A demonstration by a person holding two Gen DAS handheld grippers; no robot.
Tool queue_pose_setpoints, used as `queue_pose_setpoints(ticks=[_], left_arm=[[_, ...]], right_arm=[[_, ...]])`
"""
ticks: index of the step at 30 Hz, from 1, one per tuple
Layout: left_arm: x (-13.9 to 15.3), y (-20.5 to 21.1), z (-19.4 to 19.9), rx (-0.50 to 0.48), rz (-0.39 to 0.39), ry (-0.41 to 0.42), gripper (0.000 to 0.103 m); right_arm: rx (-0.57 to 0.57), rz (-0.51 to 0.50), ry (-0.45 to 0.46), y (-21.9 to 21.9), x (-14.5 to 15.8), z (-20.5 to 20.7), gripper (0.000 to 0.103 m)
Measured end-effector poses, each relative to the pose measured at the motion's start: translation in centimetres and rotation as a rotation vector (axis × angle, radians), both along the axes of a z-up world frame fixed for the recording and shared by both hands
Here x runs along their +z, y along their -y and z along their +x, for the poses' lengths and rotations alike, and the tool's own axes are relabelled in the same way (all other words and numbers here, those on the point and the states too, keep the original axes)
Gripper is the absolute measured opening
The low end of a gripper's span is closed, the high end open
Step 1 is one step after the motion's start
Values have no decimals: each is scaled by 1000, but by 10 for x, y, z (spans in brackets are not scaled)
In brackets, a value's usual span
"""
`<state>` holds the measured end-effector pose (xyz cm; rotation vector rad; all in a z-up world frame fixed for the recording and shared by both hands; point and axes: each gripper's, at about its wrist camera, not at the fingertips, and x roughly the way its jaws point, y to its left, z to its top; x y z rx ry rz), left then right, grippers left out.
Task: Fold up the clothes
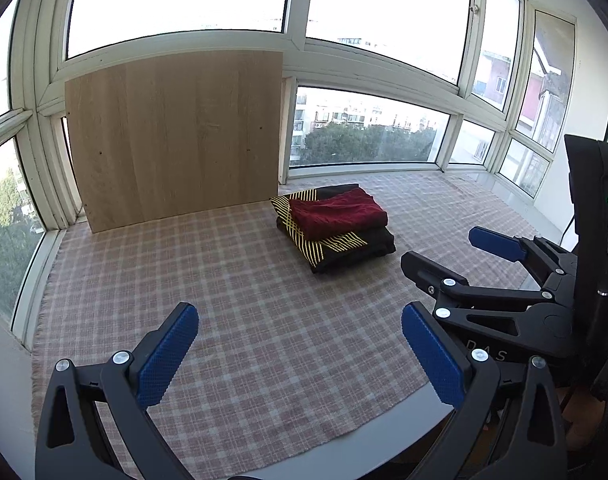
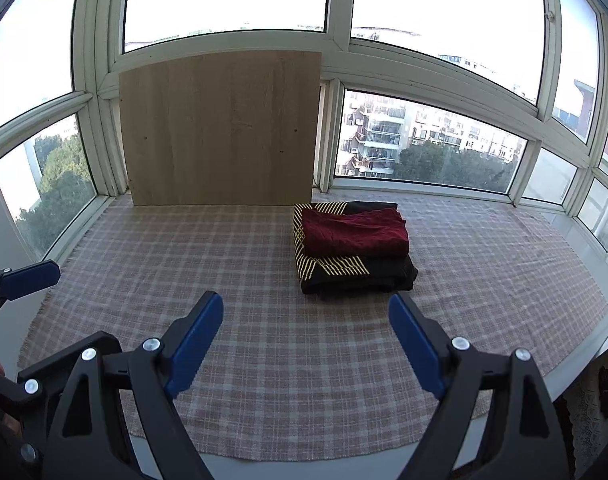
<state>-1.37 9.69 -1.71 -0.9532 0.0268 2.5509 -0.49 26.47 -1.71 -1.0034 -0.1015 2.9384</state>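
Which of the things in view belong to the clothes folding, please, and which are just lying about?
Part of the job:
- dark red garment, folded, on top
- black garment with yellow stripes, folded, underneath
- left tongs, open
- right tongs, open

Just there:
- checked cloth under the stack
- wooden board against the windows

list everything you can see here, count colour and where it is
folded red garment: 1, dark red, on top of the stack
folded black garment: 1, black with yellow stripes, under the red one, right of centre
checked cloth: 1, pink and grey plaid, covering the surface
wooden board: 1, light brown, leaning upright against the windows
windows: several panes, white frames, behind and at both sides
left gripper: 1, black, blue pads, open, empty
right gripper: 1, black, blue pads, open, empty
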Motion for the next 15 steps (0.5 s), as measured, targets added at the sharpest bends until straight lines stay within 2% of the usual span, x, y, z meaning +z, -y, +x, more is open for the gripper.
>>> queue_pose_setpoints(ticks=[9, 15], left_arm=[[-2, 28, -3, 102, 15, -7, 103], [-5, 33, -5, 117, 1, -5, 102]], right_arm=[[22, 13, -13, 14, 2, -7, 85], [36, 18, -21, 23, 3, -11, 85]])
